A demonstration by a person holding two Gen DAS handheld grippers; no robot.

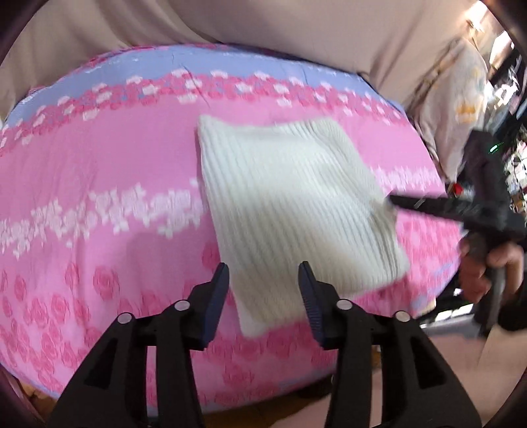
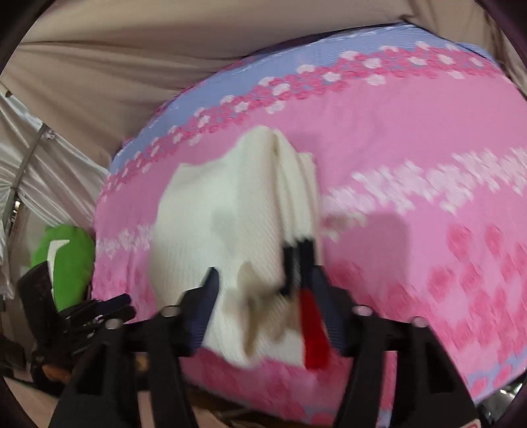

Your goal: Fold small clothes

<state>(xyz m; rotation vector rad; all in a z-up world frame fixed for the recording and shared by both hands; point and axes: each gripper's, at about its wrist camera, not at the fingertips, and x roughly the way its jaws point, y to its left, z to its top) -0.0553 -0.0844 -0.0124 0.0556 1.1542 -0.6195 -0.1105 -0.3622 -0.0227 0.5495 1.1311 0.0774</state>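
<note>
- Pink rose-print cloth (image 1: 98,204) with a lilac border covers the counter, and beige fabric (image 1: 263,23) hangs behind it
- On that cloth I see the white ribbed knit garment (image 1: 296,204) folded into a rough rectangle, lying flat in the left wrist view
- My left tongs (image 1: 263,273) stand wide apart, holding nothing, poised just above the garment's near edge
- From the left camera my right tongs (image 1: 393,199) meet the garment's right edge, fingers looking close together
- From the right wrist the right tongs (image 2: 263,280) look spread, with white knit bunched between them, so I cannot tell their grip
- A green object (image 2: 66,256) sits off to the left
</note>
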